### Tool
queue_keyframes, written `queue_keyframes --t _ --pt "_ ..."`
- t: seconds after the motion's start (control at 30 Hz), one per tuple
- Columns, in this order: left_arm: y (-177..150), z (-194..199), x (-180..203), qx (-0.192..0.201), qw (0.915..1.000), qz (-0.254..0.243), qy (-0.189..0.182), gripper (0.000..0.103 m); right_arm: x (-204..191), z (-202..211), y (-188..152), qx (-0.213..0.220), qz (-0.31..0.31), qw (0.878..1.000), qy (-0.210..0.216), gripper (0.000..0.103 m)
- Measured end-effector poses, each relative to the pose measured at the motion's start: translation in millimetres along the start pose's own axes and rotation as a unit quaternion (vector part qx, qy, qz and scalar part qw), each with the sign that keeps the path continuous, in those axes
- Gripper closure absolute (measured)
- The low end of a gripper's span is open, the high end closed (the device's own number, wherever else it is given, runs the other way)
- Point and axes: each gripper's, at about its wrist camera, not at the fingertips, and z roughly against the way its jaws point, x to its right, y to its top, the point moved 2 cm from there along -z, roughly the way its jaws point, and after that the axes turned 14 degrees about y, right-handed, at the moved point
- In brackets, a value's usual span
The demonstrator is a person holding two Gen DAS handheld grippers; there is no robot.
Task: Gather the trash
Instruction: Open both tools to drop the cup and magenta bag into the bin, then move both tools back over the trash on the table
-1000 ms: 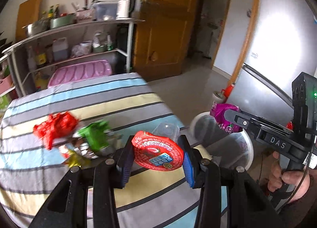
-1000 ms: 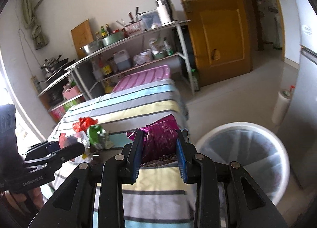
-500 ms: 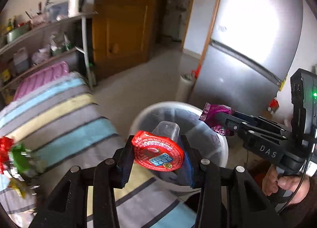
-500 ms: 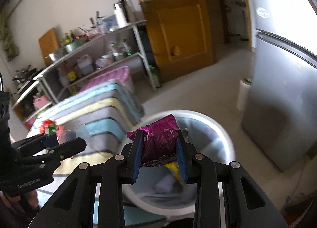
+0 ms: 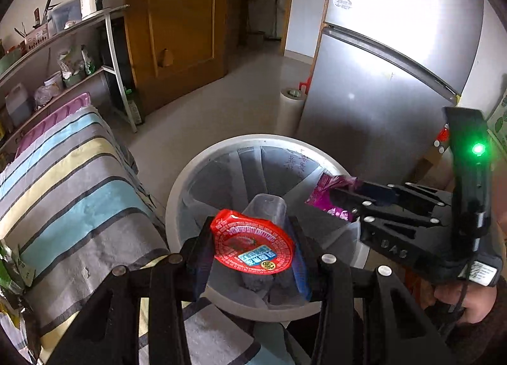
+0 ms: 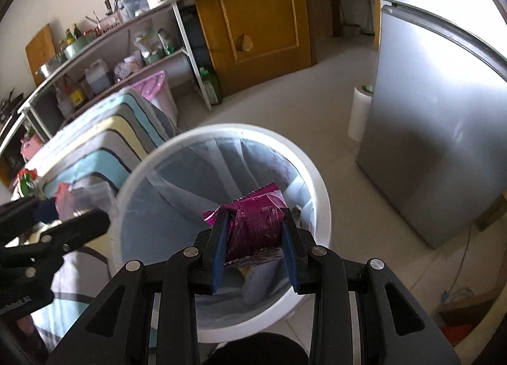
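Trash hangs over the bin (image 5: pixel 177 187): the left gripper (image 5: pixel 252 246) clamps a red-lidded cup (image 5: pixel 253 243), the right gripper (image 6: pixel 253 235) a purple wrapper (image 6: pixel 256 225). Released near the rim, the light wrapper could catch or flutter outside.

A home kitchen: silver fridge (image 5: pixel 380 80), cluttered shelf rack (image 6: pixel 104 48) (bottles, pots), wooden door (image 6: pixel 253 16).

Wooden door (image 5: pixel 180 26), steel fridge (image 5: pixel 389 80) — cluttered shelves (image 6: pixel 120 45).
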Motion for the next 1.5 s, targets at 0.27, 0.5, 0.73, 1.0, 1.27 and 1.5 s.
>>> queue_keyframes --t 0.27,0.5,0.73,1.0,1.27,1.5 --pt "1.2 -0.4 -5.1 -0.001 0.9999 0.013 -0.003 0.039 -0.2 -1.5 -2.3 0.002 0.001 1.000 -0.011 0.053" --pt "0.6 8.5 -14.7 0.007 0.9996 0.026 0.000 0.032 -7.1 8.3 0.6 0.016 0.002 1.000 -0.010 0.051" --pt "-4.8 30.6 -39.5 0.026 0.9985 0.047 0.010 0.030 -26.5 24.5 3.5 0.045 0.007 0.999 0.002 0.051" --pt "-18.9 56.0 -72.7 0.040 0.9958 0.077 0.028 0.030 -65.6 39.7 7.0 0.071 0.032 0.997 0.026 0.051" --pt "-51.6 80.9 -124.6 0.051 0.9896 0.118 0.066 0.030 -116.8 37.1 8.9 0.081 0.059 0.992 0.073 0.051" --pt "-87.5 106.7 -174.9 0.062 0.9788 0.161 0.110 0.029 -160.9 21.3 4.9 0.071 0.088 0.987 0.112 0.051"
